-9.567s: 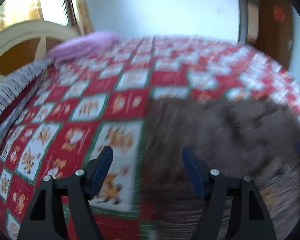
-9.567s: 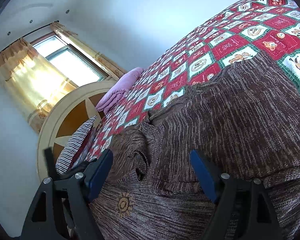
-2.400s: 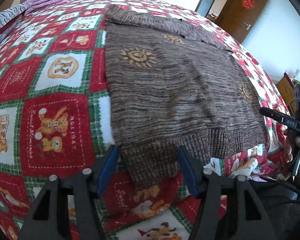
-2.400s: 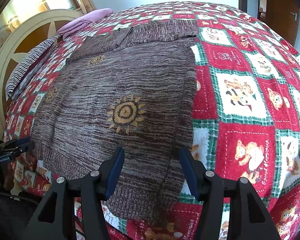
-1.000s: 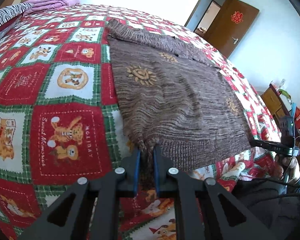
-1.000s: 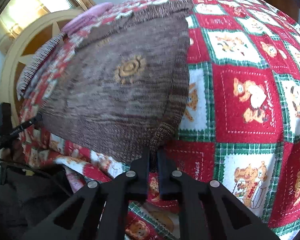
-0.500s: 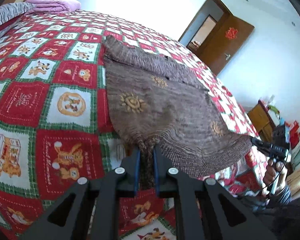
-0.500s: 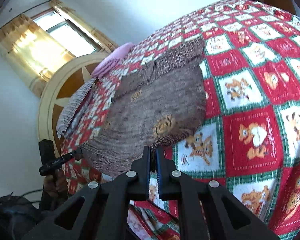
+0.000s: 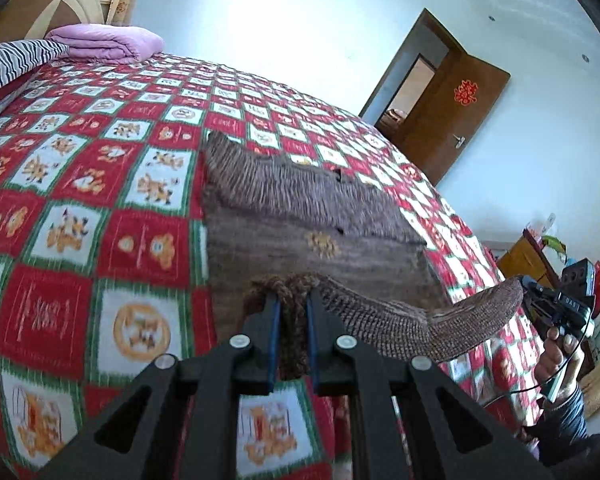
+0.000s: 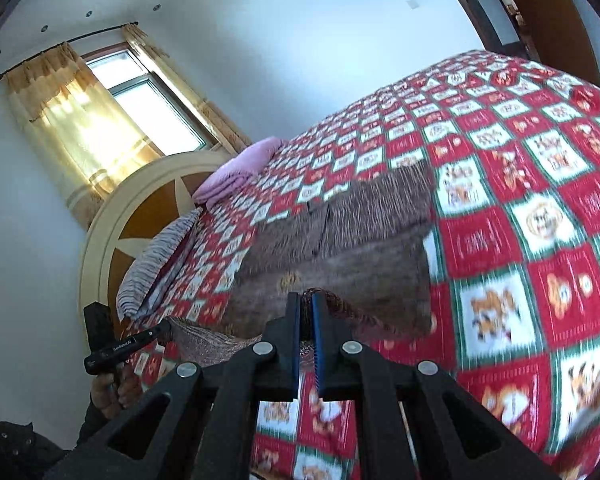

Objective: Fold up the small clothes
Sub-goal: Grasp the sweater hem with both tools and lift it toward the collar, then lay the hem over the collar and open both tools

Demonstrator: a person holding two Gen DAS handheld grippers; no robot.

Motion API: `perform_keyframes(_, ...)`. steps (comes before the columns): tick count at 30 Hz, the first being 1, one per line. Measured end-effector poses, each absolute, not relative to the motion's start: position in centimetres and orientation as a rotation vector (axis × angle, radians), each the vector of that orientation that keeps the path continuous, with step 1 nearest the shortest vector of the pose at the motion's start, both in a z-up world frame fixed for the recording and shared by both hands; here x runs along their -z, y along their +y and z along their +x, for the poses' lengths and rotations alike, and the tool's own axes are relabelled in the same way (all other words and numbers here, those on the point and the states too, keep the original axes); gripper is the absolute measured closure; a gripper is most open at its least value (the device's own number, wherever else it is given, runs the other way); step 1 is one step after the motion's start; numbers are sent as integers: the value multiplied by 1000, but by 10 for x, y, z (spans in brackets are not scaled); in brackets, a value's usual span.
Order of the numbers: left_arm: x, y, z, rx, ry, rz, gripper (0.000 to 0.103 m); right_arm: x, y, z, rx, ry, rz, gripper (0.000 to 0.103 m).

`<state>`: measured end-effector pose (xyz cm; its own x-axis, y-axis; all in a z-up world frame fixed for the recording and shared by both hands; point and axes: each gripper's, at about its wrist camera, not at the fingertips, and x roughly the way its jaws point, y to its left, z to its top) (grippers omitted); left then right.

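The brown knitted sweater lies on the bed, on top of a red, white and green quilt with squares of cartoon animals. The far part of the sweater, with the sleeves folded across it, rests flat on the quilt. The near part, the ribbed hem, is lifted off the quilt and hangs as a sagging band between the two grippers.

The left gripper has its jaws pressed together on one corner of the hem; a bunch of knit stands up between the blue pads. In the left wrist view the right gripper shows at the right edge, held by the person's hand, with the other end of the hem reaching it.

In the right wrist view the right gripper also has its jaws nearly closed, pinching a thin fold of the sweater at the hem. The left gripper is seen low on the left in the person's other hand, touching the hem's far corner.

At the head of the bed there are a folded pink blanket, a striped pillow and a round wooden headboard. A window with yellow curtains is behind it. A brown door stands open on the other side of the room.
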<state>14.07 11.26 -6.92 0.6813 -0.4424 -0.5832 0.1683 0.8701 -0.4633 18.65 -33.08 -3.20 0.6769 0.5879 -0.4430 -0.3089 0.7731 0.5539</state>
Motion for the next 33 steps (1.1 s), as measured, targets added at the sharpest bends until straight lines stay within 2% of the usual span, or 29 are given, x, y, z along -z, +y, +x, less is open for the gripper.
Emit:
perform_keyframes(9, 59, 124, 206, 366, 729, -511, 91, 8, -329, 247, -508, 605, 463, 98)
perform_keyframes(21, 33, 117, 284, 330, 696, -430, 91, -17, -323, 340, -478, 582, 430, 98)
perform_keyframes(28, 39, 109, 342, 314, 725, -378, 91, 2, -323, 403, -429, 629, 438, 98)
perform_keyframes(33, 80, 101, 383, 269, 815, -320, 91, 44, -321, 456, -392, 736, 439, 98)
